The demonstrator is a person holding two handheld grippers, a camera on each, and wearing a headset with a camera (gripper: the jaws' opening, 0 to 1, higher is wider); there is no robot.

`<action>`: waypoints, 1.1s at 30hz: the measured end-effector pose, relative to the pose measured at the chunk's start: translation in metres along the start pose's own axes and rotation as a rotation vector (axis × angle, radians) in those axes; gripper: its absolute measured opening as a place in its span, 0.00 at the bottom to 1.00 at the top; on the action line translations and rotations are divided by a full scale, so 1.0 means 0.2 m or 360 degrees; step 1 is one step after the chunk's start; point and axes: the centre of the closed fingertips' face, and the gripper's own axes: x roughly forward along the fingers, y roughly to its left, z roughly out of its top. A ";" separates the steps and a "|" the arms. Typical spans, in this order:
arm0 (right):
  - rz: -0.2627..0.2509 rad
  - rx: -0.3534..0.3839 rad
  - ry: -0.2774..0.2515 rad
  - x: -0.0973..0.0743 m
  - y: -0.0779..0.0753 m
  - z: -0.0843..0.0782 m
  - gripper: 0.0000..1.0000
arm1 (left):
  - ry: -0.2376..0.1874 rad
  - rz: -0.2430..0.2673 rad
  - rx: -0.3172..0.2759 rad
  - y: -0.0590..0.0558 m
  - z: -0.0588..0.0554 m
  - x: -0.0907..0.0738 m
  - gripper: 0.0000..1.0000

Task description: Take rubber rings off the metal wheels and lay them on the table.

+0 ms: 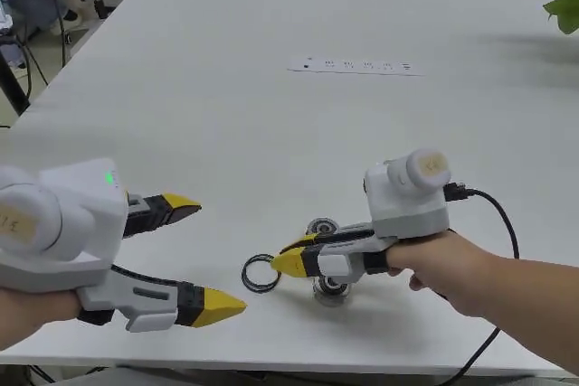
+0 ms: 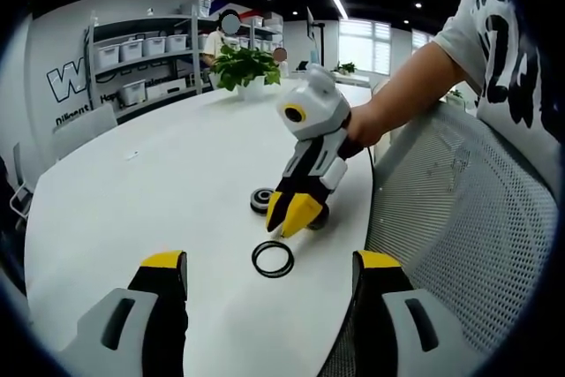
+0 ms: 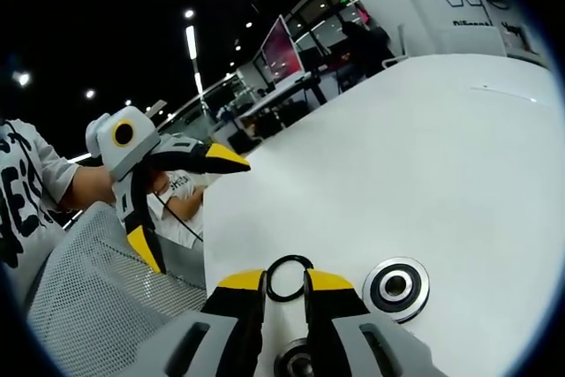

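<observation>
Metal wheel (image 1: 330, 289) half hidden beneath right gripper (image 1: 282, 258), its jaws narrowly parted, empty, rubber ring (image 1: 260, 273) beyond them, left gripper (image 1: 217, 256) wide open, empty, white table (image 1: 271, 115)

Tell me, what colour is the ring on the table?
Black. The ring shows best in the left gripper view.

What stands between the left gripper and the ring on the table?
Nothing visible: bare table lies between the left gripper and the ring. The right gripper is just beyond it.
</observation>
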 end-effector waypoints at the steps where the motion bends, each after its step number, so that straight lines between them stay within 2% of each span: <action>1: 0.0006 -0.0017 -0.0018 0.00 0.00 0.01 0.15 | 0.0000 -0.0001 0.0001 0.00 0.00 0.00 0.75; 18: -0.0026 -0.0078 -0.0112 -0.09 -0.02 0.09 0.20 | -0.0011 -0.0005 0.0019 0.03 0.04 0.02 0.75; 33: -0.0102 -0.0125 -0.0171 -0.18 -0.09 0.13 0.25 | -0.0026 -0.0018 0.0024 0.08 0.10 0.07 0.74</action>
